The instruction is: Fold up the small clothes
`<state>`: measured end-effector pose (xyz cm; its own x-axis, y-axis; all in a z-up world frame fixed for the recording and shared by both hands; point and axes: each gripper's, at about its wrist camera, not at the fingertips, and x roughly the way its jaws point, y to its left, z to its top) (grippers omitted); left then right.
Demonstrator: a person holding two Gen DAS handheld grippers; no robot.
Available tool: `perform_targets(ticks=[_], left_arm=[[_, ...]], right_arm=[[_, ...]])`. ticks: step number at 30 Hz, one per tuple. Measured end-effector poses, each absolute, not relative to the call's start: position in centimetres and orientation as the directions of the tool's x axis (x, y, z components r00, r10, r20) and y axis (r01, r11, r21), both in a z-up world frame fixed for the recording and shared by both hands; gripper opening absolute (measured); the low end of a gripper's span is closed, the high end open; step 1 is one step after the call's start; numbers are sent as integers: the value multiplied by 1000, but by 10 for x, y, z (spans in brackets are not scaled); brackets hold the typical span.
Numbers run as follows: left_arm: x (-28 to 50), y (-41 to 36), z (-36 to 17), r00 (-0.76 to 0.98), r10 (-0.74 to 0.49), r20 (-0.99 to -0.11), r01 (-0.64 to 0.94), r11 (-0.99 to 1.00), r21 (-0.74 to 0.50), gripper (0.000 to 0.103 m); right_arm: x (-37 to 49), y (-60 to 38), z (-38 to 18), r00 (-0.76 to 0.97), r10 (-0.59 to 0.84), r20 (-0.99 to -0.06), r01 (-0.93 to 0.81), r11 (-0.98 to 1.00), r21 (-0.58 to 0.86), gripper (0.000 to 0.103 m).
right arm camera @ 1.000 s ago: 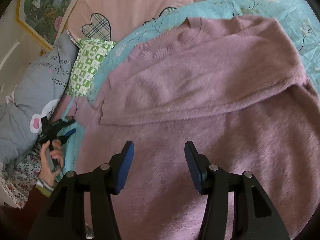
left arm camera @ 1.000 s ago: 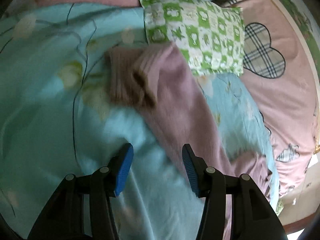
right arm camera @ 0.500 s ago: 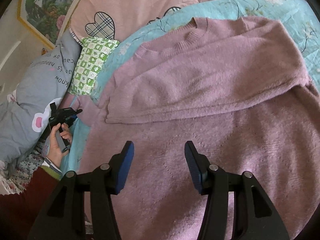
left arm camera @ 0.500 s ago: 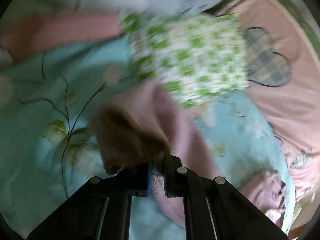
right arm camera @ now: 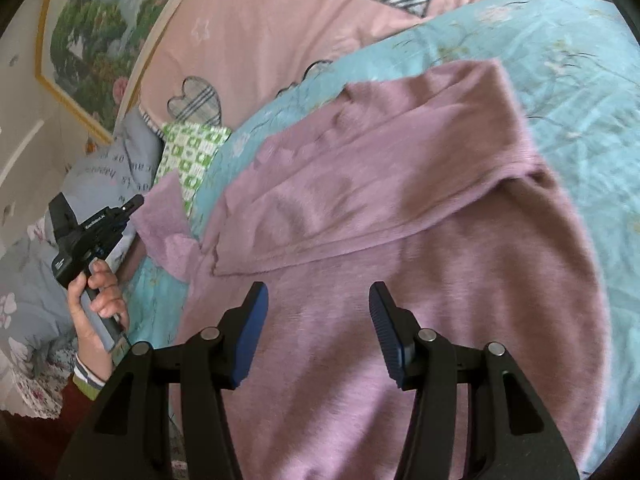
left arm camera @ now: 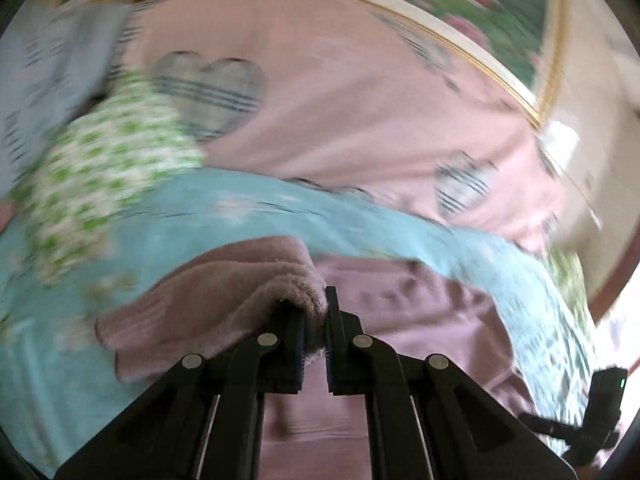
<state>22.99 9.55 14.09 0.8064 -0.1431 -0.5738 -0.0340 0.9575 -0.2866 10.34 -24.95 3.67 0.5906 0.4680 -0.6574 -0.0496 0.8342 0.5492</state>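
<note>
A mauve knit sweater point(right arm camera: 420, 248) lies spread on the turquoise floral bedspread point(right arm camera: 560, 64), with one sleeve folded across its chest. My left gripper point(left arm camera: 315, 332) is shut on the cuff of the other sleeve point(left arm camera: 224, 296) and holds it lifted off the bed. From the right wrist view the left gripper point(right arm camera: 128, 206) shows at the left edge with that sleeve point(right arm camera: 168, 224) hanging from it. My right gripper point(right arm camera: 316, 320) is open and empty, just above the sweater's lower body.
A green-and-white checked pillow point(right arm camera: 188, 156) and a grey pillow point(right arm camera: 104, 168) lie at the head of the bed. A pink sheet with plaid hearts point(right arm camera: 280, 20) lies beyond the bedspread. A framed landscape picture point(right arm camera: 92, 28) hangs on the wall.
My left gripper closed on the sleeve cuff and lifted it, swinging toward the sweater's body. My right gripper stayed open over the sweater, shifting slightly.
</note>
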Motion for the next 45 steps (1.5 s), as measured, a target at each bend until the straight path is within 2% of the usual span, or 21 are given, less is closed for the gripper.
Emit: perform_targets(ticks=[6, 11, 16, 18, 20, 25, 26, 31, 34, 38, 39, 41, 43, 44, 45], left_arm=[[252, -16, 115, 748, -241, -619, 147, 969, -200, 5], [261, -83, 71, 664, -277, -695, 270, 955, -123, 7], [258, -95, 34, 582, -262, -770, 290, 951, -105, 17], [250, -87, 32, 569, -263, -779, 282, 952, -115, 37], [235, -74, 33, 575, -252, -778, 269, 957, -112, 51], [185, -21, 42, 615, -194, -764, 201, 976, -86, 55], [178, -6, 43, 629, -167, -759, 163, 983, -81, 59], [171, 62, 34, 629, 40, -777, -58, 998, 4, 62], [179, 82, 21, 590, 135, -796, -121, 990, 79, 62], [184, 88, 4, 557, 152, -816, -131, 987, 94, 62], [183, 87, 1, 556, 144, -819, -129, 988, 86, 62], [180, 84, -1, 563, 153, -812, -130, 987, 95, 62], [187, 85, 2, 562, 157, -812, -146, 985, 90, 62], [192, 87, 4, 562, 152, -813, -160, 984, 73, 60], [196, 89, 5, 563, 149, -813, -173, 983, 61, 56]], right_arm=[[84, -291, 31, 627, 423, -654, 42, 820, 571, 54], [75, -314, 28, 648, 392, -653, 89, 813, 576, 54], [79, -321, 30, 649, 378, -661, 102, 817, 568, 54], [85, -317, 31, 641, 374, -670, 98, 826, 555, 59], [93, -311, 32, 634, 371, -679, 93, 834, 543, 65], [123, -274, 41, 614, 393, -685, -1, 868, 496, 65], [130, -264, 44, 610, 397, -686, -29, 876, 482, 65], [169, -185, 59, 581, 400, -709, -218, 916, 338, 65], [191, -130, 62, 575, 381, -724, -346, 915, 207, 66], [210, -68, 50, 595, 291, -749, -466, 884, -27, 66], [216, -52, 41, 612, 226, -758, -481, 867, -130, 66], [225, -37, 26, 629, 140, -765, -488, 837, -248, 66], [238, -34, 11, 639, 69, -766, -472, 821, -320, 49], [243, -37, 7, 637, 49, -770, -458, 827, -326, 25], [251, -48, 10, 623, 67, -779, -437, 856, -276, 17]])
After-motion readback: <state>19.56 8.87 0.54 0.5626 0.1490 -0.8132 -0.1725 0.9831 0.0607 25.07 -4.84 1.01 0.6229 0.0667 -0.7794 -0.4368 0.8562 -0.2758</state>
